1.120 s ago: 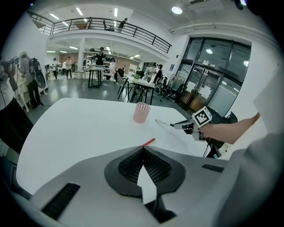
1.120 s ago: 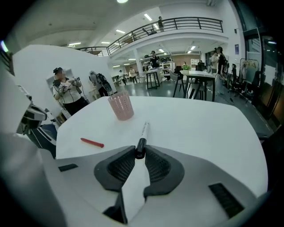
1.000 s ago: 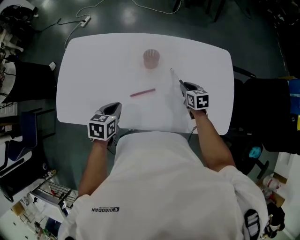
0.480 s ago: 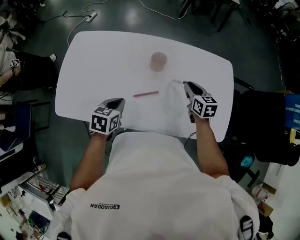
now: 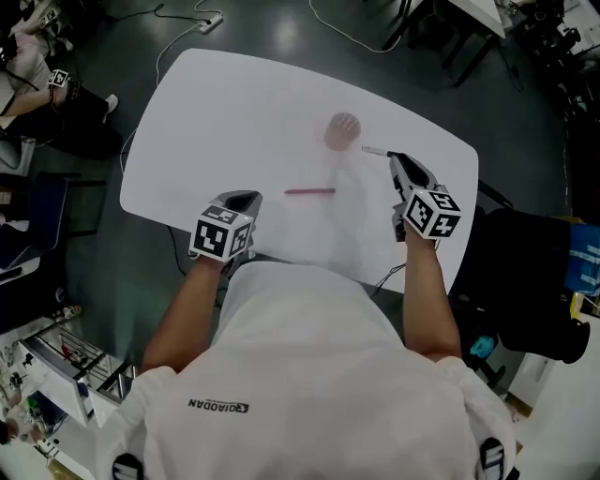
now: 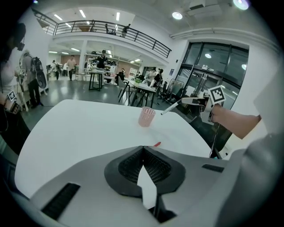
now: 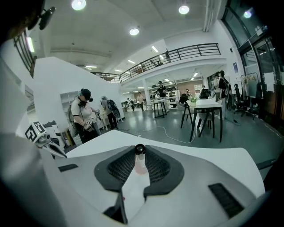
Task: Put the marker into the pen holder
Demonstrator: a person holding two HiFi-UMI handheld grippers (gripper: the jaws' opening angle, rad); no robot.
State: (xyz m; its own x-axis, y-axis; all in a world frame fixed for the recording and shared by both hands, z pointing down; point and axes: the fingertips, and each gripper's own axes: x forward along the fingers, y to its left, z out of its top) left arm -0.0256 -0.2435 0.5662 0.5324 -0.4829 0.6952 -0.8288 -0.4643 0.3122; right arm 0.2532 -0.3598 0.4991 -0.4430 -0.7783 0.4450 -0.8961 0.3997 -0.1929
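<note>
The pink mesh pen holder point(image 5: 343, 130) stands upright on the white table point(image 5: 234, 103), and in the left gripper view it is the holder point(image 6: 146, 116) beyond my jaws. My right gripper point(image 5: 394, 158) is shut on a white marker point(image 5: 373, 150) that points left, its tip just right of the holder's rim and above the table. In the right gripper view the marker point(image 7: 140, 150) shows end-on between the pads, the holder point(image 7: 141, 167) behind it. My left gripper point(image 5: 246, 198) rests shut and empty near the table's near edge.
A red pen point(image 5: 309, 191) lies flat on the table between the two grippers, also seen as the red pen point(image 6: 157, 144) in front of my left jaws. Cables point(image 5: 202, 23) run on the floor beyond the table. A black chair point(image 5: 534, 272) stands to the right.
My right gripper has carried the marker closer to the pen holder, swinging it to point left at the rim. The left gripper has stayed put near the table edge.
</note>
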